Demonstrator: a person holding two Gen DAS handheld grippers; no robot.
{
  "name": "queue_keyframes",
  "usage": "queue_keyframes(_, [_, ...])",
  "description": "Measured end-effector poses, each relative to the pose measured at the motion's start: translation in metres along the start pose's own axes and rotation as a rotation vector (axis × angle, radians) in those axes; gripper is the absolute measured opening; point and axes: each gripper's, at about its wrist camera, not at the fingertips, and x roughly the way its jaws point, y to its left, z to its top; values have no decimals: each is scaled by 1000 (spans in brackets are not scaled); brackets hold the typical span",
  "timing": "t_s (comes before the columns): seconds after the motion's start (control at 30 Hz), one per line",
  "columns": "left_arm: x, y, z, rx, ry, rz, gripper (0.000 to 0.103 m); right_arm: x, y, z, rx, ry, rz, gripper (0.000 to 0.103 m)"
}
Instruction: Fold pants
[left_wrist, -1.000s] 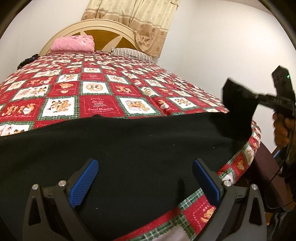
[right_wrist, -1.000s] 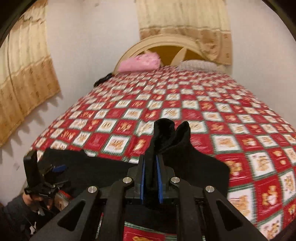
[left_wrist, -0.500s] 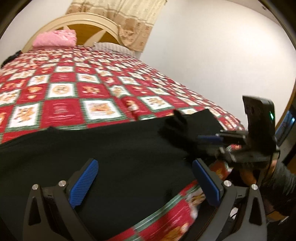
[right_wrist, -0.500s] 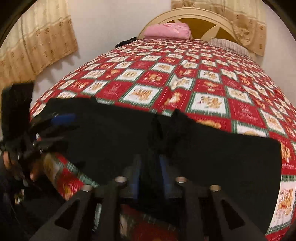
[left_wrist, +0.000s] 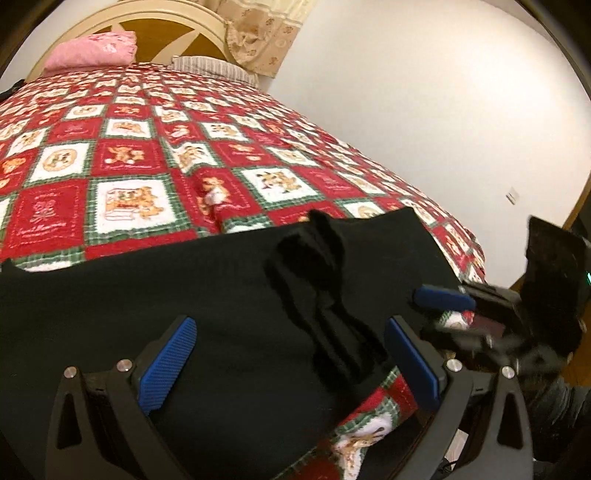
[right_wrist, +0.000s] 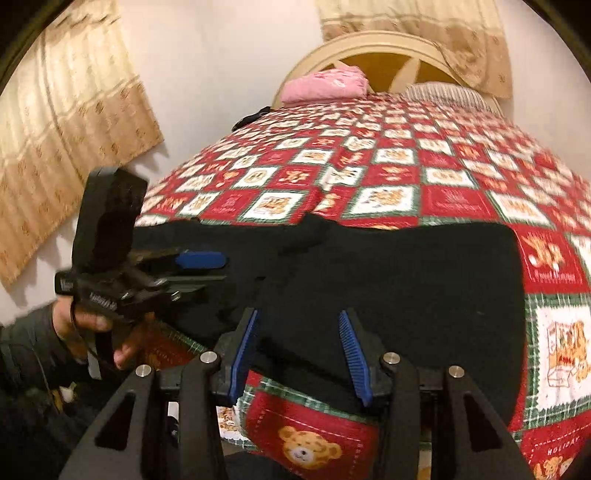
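Note:
Black pants (left_wrist: 184, 280) lie spread across the near edge of the bed, with a bunched fold (left_wrist: 321, 273) of cloth raised near their right part. They also show in the right wrist view (right_wrist: 399, 280). My left gripper (left_wrist: 288, 354) is open and empty, low over the pants. My right gripper (right_wrist: 301, 343) is open and empty over the pants' near edge; it also shows in the left wrist view (left_wrist: 454, 314), to the right. The left gripper shows in the right wrist view (right_wrist: 192, 273), at the left.
The bed has a red, white and green patchwork cover (left_wrist: 147, 155) with bears. A pink folded cloth (left_wrist: 92, 48) and a striped pillow (left_wrist: 210, 66) lie by the headboard (right_wrist: 388, 48). White wall stands right, curtains (right_wrist: 62, 140) left.
My right gripper carried a pinched part of the pants leftward and down onto the rest, then opened and let go. The cloth now lies bunched on the pants. The left gripper stayed open.

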Motion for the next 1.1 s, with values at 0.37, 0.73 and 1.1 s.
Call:
queue_keyframes(0.37, [-9, 7, 0, -39, -19, -27, 103, 22, 37, -2, -120, 35, -72, 6])
queue_keyframes(0.73, [19, -18, 11, -14, 26, -88, 103, 16, 30, -11, -131, 23, -37, 46])
queue_keyframes(1.1, [55, -26, 28, -52, 62, -49, 79, -52, -53, -27, 125, -294, 21, 47])
